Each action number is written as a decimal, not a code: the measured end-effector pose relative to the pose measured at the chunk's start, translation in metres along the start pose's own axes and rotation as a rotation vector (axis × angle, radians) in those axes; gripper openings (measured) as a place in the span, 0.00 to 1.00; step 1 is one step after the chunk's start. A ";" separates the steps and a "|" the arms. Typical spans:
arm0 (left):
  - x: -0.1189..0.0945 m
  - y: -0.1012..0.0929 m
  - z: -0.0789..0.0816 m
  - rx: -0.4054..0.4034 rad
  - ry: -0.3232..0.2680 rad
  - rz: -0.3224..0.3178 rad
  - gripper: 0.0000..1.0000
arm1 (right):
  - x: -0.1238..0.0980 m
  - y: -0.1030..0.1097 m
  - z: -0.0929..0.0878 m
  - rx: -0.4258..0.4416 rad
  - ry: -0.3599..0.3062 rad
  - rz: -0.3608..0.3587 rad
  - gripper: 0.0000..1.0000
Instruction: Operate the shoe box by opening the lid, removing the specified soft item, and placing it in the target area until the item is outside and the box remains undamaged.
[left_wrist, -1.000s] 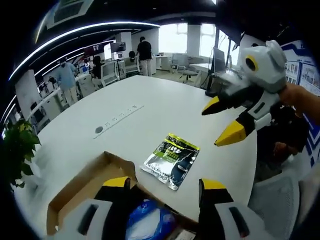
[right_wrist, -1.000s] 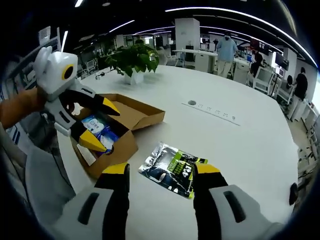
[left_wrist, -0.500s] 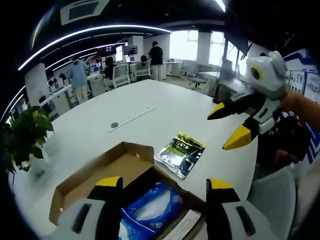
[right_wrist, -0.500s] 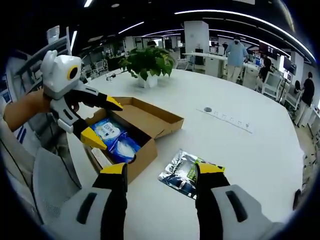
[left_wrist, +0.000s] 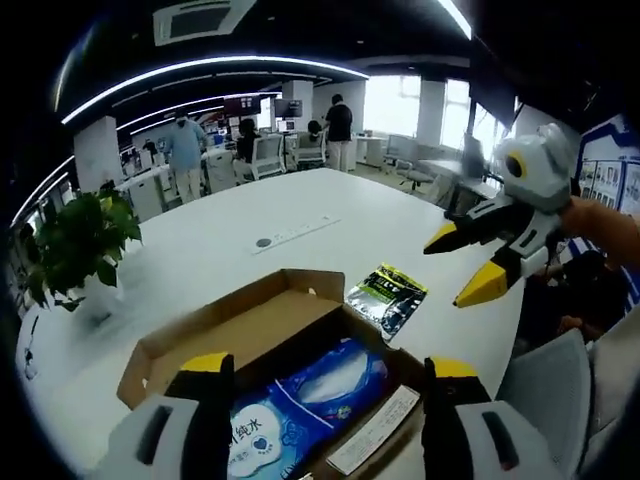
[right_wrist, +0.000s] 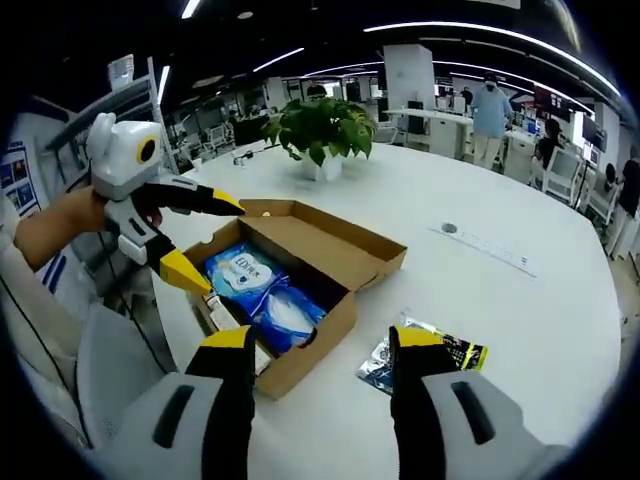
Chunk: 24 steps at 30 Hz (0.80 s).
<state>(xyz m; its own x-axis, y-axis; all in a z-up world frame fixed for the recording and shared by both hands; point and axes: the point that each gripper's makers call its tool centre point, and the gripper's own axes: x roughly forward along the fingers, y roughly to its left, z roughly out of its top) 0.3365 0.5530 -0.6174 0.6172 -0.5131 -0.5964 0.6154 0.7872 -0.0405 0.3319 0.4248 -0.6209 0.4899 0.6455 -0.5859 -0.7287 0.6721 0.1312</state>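
An open cardboard shoe box (left_wrist: 165, 350) stands on the white table with its lid (left_wrist: 262, 325) folded back flat. Blue soft tissue packs (left_wrist: 300, 395) lie inside it, along with a white card (left_wrist: 375, 430). A green and silver pouch (left_wrist: 388, 295) rests on the table beside the box. My left gripper (left_wrist: 325, 370) hovers open over the box's near end, nothing between its jaws. My right gripper (left_wrist: 460, 265) hangs open in the air past the pouch. In the right gripper view, the box (right_wrist: 375, 262) and the packs (right_wrist: 265, 290) sit ahead of my right gripper (right_wrist: 322, 340); the left gripper (right_wrist: 205, 240) is at the box's left end, and the pouch (right_wrist: 445, 352) is partly hidden.
A potted plant (right_wrist: 320, 125) stands on the table (right_wrist: 500, 290) behind the box. A socket strip (left_wrist: 295, 232) is set into the tabletop. A grey chair (left_wrist: 545, 390) sits at the table's near edge. People stand among desks in the background.
Both views have swung and drawn back, so more of the box and its blue packs shows. The pouch stays on the table. Both grippers stay open.
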 end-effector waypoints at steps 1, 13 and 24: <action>-0.003 0.003 -0.002 0.001 -0.004 0.011 0.79 | 0.002 0.002 0.001 -0.002 -0.003 0.004 0.51; -0.033 0.031 -0.032 -0.046 0.000 0.093 0.79 | 0.032 0.030 0.003 -0.017 -0.007 0.064 0.49; -0.053 0.056 -0.058 -0.080 0.015 0.164 0.75 | 0.061 0.049 0.001 -0.040 0.004 0.107 0.45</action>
<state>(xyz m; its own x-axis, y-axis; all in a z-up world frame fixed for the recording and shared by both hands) 0.3096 0.6439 -0.6342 0.6984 -0.3707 -0.6122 0.4656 0.8850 -0.0047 0.3266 0.4975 -0.6497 0.4067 0.7114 -0.5732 -0.7954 0.5844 0.1609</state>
